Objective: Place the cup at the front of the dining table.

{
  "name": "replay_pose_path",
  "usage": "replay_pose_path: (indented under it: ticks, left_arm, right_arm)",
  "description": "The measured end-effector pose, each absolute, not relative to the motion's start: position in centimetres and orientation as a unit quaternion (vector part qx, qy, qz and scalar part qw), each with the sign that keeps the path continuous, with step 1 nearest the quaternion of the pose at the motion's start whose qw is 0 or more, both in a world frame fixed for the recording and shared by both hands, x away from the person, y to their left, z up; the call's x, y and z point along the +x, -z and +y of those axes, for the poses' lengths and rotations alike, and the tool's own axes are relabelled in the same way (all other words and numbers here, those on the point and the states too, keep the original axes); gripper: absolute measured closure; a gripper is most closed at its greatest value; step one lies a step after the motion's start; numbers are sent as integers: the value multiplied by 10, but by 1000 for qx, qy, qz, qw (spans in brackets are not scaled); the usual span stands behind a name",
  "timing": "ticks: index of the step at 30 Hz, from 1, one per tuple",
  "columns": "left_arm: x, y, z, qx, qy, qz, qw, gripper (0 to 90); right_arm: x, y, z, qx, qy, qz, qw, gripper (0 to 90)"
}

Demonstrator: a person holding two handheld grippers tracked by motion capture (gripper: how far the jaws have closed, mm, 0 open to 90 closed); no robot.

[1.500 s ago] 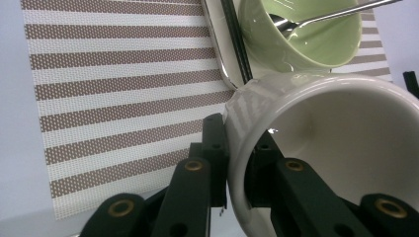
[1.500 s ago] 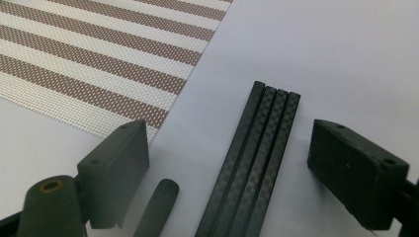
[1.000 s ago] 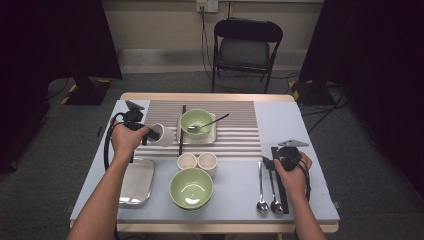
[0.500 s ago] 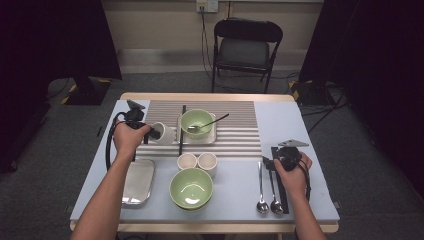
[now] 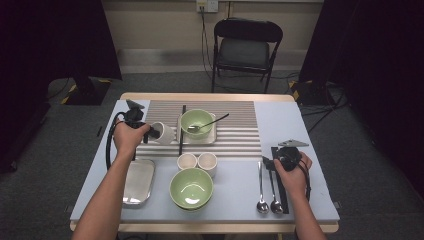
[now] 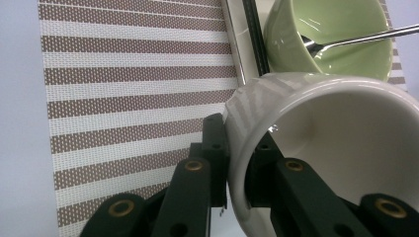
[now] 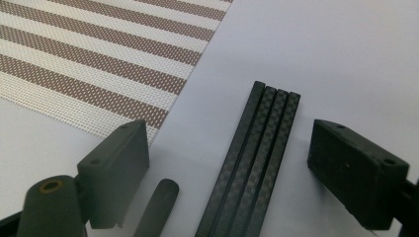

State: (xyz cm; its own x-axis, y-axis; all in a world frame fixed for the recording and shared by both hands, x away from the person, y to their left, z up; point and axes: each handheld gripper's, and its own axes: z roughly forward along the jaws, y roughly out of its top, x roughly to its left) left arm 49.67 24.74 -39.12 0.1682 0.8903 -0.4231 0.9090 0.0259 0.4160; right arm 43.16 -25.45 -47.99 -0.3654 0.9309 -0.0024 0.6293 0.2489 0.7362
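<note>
Pinching the white cup point(image 6: 321, 143) by its rim, the left gripper point(image 6: 237, 168) has one jaw inside, one outside, cup tilted above the striped mat point(image 6: 133, 94). Glazed ceramic: slick, breakable, so grip the wall deeper. The right gripper point(image 7: 227, 163) sits open over the black chopsticks point(image 7: 257, 158).

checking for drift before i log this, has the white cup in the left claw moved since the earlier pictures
No. In the high view the white cup, clamped by its wall in the left claw, sits as before, just left of the black stick on the striped mat.
</note>
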Motion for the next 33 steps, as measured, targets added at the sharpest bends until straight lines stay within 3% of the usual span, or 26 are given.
replay_pose_path:
  ticks: [33]
  left_arm:
    - [504,404,250,684,1,662,306,823]
  right_arm:
    - [432,480,-254,515,-331,757,227,150]
